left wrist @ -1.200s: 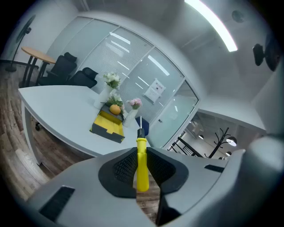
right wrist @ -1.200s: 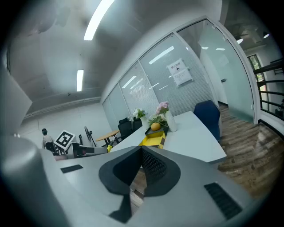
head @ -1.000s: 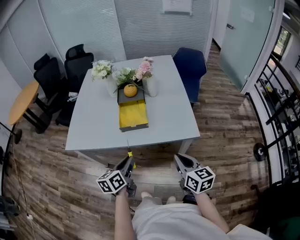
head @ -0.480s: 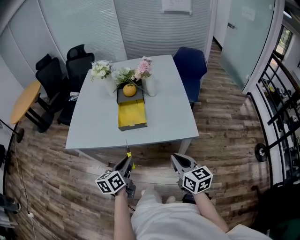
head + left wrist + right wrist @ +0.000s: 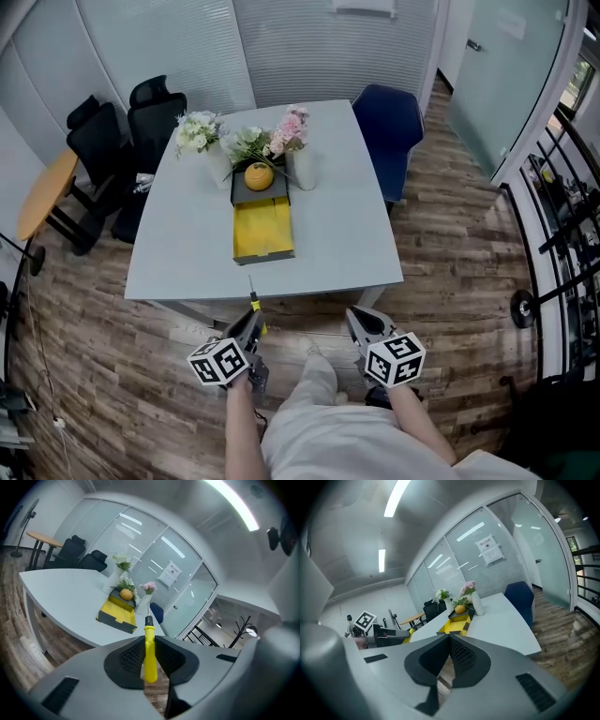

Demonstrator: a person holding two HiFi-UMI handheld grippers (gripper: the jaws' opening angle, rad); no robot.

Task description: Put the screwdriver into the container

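A yellow-handled screwdriver [image 5: 149,656] is clamped between the pads of my left gripper [image 5: 149,641], its metal shaft pointing ahead toward the table. In the head view the left gripper [image 5: 251,322] and the screwdriver [image 5: 252,302] hover over the wooden floor, just short of the table's near edge. The container, an open yellow box [image 5: 263,232] with dark sides, lies mid-table; it also shows as the yellow box [image 5: 116,613] and yellow box [image 5: 454,626] in the gripper views. My right gripper [image 5: 357,321] is level with the left, its jaws [image 5: 449,637] shut and empty.
The grey table [image 5: 337,225] also carries a black tray with an orange [image 5: 259,175], a white vase [image 5: 301,170] and flower bunches [image 5: 201,132]. A blue chair [image 5: 387,131] stands at the far right, black office chairs [image 5: 122,131] at the left, a round wooden table [image 5: 39,192] beyond.
The head view has shifted slightly and the person's leg has swung forward between the grippers. Both grippers keep the same pose; the screwdriver stays gripped.
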